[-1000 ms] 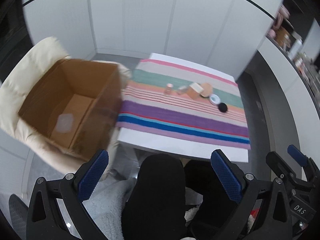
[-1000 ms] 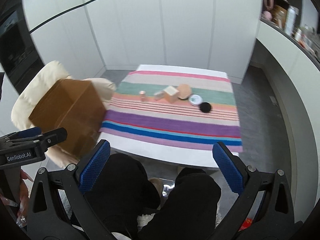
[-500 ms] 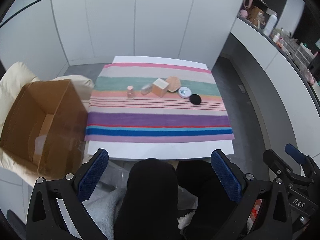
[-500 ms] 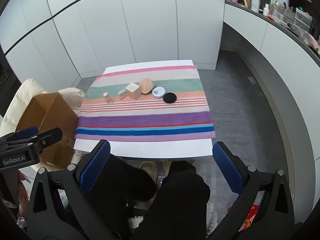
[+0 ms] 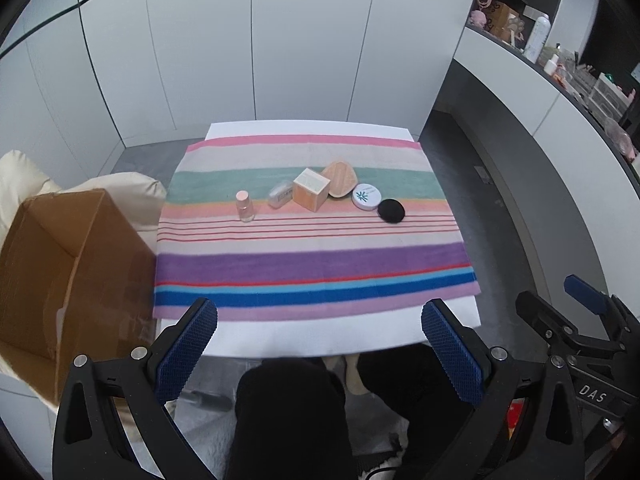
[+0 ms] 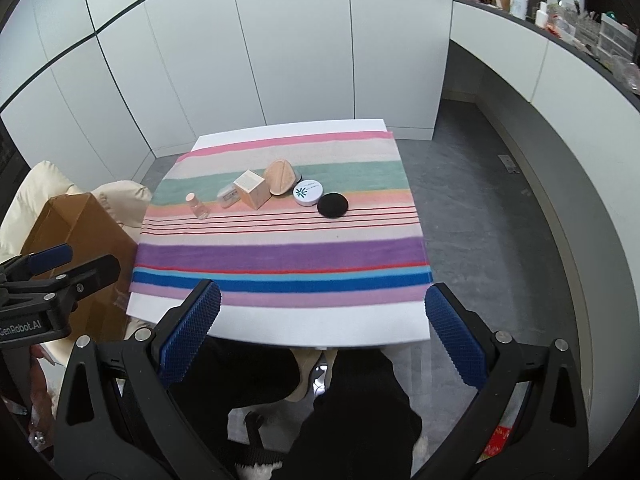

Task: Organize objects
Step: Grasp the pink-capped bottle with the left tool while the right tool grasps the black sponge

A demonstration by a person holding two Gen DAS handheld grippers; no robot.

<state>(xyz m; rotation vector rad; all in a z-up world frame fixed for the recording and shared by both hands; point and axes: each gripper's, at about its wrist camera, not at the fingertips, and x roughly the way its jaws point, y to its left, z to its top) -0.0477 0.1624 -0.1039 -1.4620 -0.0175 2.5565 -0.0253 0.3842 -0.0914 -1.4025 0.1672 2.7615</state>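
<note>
An open cardboard box [image 5: 60,272] sits on a cream cushioned seat [image 5: 120,188] just left of a white table [image 5: 320,340] draped with a striped cloth [image 5: 312,256]; what shows of the box's inside looks bare apart from a pale patch on its inner wall, and its near corner runs out of frame, so the contents cannot be fully told. Six small items lie in a row across the cloth's green and peach bands, the row running left to right: a small clear bottle [image 5: 245,207] upright with its pale cap upward; a clear little jar [image 5: 280,193] on its side, long axis slanting up to the right; a peach carton [image 5: 311,189] set corner-on to the camera; a tan rounded puff case [image 5: 340,179] tilted against the carton; a white round tin [image 5: 366,197] lying flat, lid up; a black round puff [image 5: 391,211] flat just beside the tin. The left gripper [image 5: 320,344] and the right gripper [image 6: 322,320] hang over the table's near edge, each with its blue-padded jaws spread wide and holding nothing, well apart from the row; the person's dark-clad knees [image 5: 292,412] fill the foreground below; print on the carton and jar is too small to read.
</note>
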